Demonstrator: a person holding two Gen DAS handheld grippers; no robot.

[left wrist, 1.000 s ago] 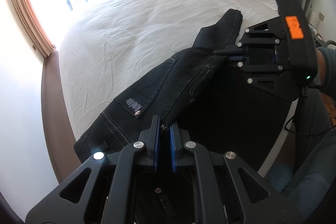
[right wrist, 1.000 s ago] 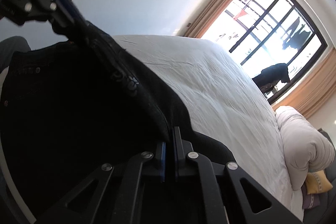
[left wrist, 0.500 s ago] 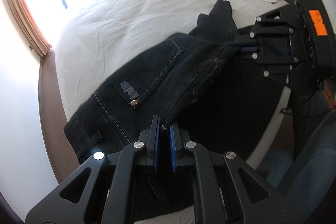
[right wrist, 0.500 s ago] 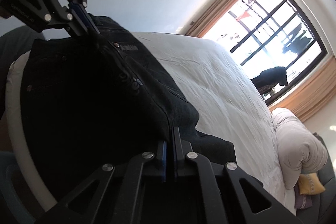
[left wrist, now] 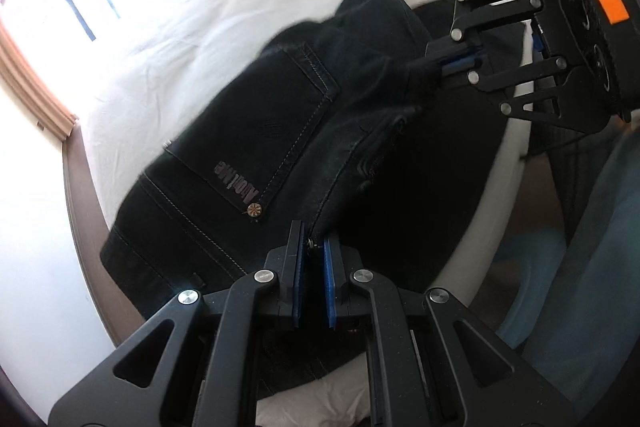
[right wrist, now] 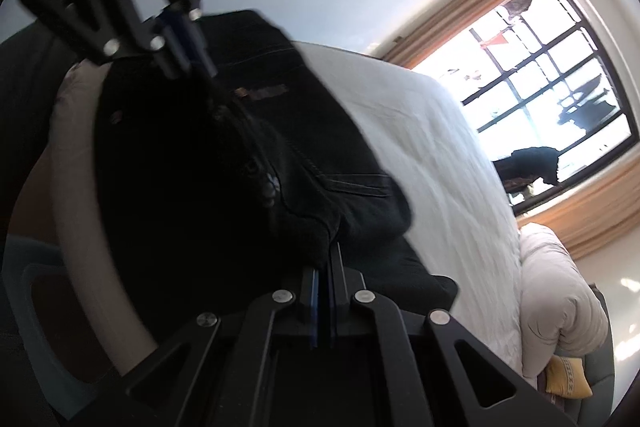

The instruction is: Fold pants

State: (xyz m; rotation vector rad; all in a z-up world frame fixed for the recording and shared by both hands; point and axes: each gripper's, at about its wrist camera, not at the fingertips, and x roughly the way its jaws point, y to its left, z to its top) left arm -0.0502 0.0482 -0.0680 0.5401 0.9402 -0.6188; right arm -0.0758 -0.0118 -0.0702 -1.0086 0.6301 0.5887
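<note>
jaws clamped on dark fabric: from the left wrist view i see my left gripper [left wrist: 311,247] pinching the black pants [left wrist: 256,147], which drape over the bed [left wrist: 180,39] edge; my right gripper [left wrist: 460,61] grips them farther along. from the right wrist view, its blue pads [right wrist: 315,291] press on cloth.
</note>
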